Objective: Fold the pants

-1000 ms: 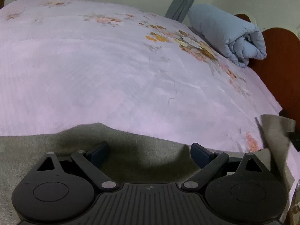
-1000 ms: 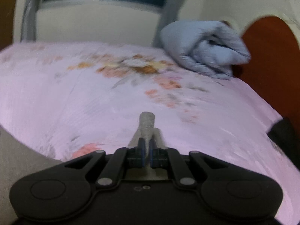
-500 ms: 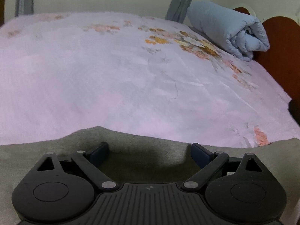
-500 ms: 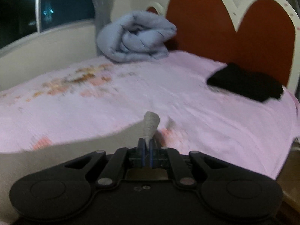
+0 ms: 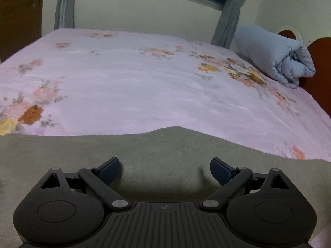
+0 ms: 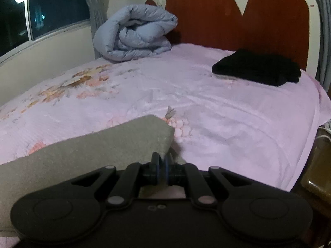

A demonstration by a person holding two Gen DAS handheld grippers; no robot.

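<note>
while the grey-green pants lie spread along the near edge of the bed, the left hand-held gripper hangs just over them with its jaws spread wide, released and gripping nothing; the cloth fills the whole space under and between its dark fingers. from the left wrist view the pants run across the 6 o'clock band of the pink flowered sheet, their far hem rising in a low bump at the middle.

the right hand-held gripper is clenched on the pants at their corner, jaws pressed together with a thin fold of fabric caught between them. from that view the cloth stretches away toward 9 o'clock, its corner lifted a little off the sheet right at the fingertips.

a rolled pale blue quilt sits at 11 o'clock against the red-brown headboard, and a folded black garment rests at 1 o'clock on the bed, well apart from the pants. a dark window with grey curtains shows at 10 o'clock.
</note>
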